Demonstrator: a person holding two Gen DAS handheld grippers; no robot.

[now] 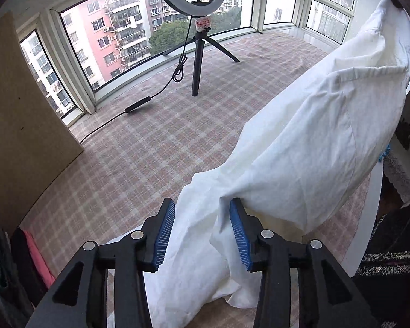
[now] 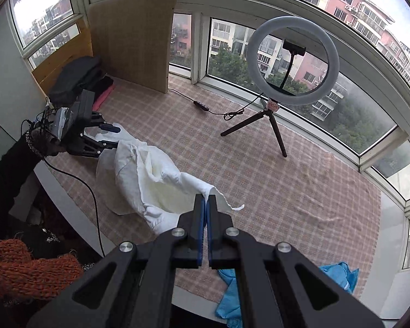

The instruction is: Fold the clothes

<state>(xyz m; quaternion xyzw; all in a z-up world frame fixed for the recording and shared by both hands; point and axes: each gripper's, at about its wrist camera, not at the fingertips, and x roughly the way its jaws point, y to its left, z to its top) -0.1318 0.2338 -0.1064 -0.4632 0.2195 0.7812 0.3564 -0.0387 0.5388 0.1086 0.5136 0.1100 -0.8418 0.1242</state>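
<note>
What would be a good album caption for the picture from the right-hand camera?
Right tongs shut on a white garment over the checked cloth, left tongs open at its far end, ring light beyond.

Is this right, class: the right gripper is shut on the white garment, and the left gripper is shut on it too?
Half right. The left wrist view shows the left gripper open, white garment lying between its spread fingers. The right gripper is indeed shut on the garment.
</note>
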